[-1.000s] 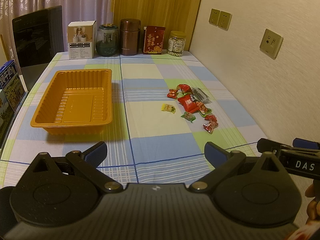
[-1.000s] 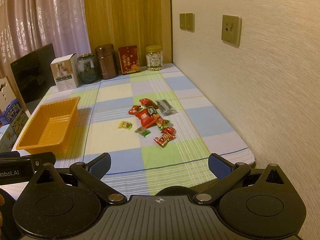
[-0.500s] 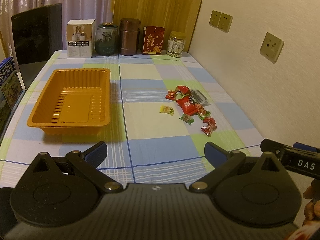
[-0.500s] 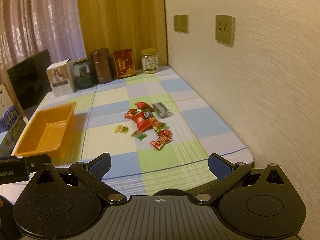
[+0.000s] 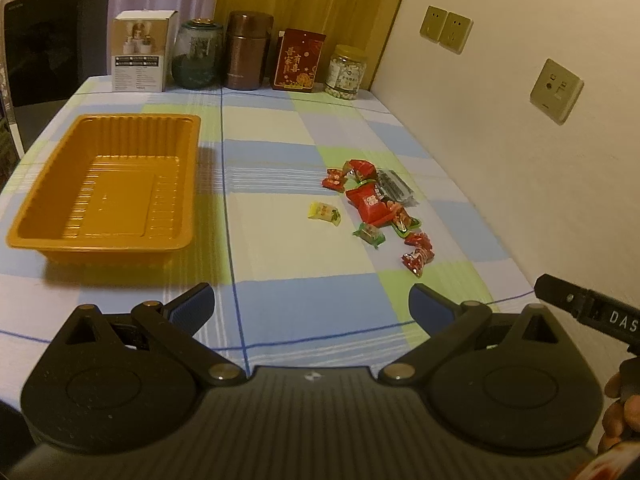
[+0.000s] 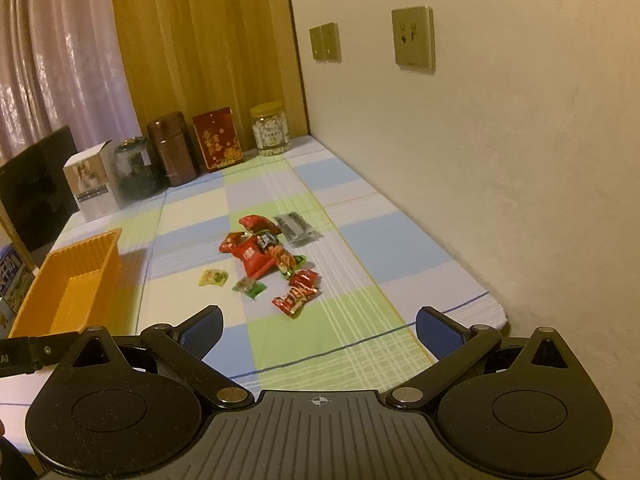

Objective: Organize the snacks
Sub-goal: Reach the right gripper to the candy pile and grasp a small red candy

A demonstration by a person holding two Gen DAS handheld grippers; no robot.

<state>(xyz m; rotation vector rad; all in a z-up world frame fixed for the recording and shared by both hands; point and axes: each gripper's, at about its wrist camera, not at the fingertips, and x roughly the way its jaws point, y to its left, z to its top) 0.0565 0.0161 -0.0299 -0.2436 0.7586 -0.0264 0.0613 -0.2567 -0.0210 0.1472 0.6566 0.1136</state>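
Left wrist view: left gripper [image 5: 311, 308] spread wide at bottom, holding nothing; orange tray [image 5: 182, 184] at left; snack pile [image 5: 374, 206] right of centre on checked tablecloth [image 5: 272, 152].

Right wrist view: right gripper [image 6: 319, 330] likewise spread, empty; snacks [image 6: 268, 258] at centre; tray [image 6: 102, 256] at left edge.

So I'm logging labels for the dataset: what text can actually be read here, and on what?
"DAS": white letters on the right gripper's body, cut off at the frame edge.
"有喜" in gold, with two more characters beside it: red box at the back.
Red packet: white print, too blurred.
White box, jar, blue box: print too small to read.
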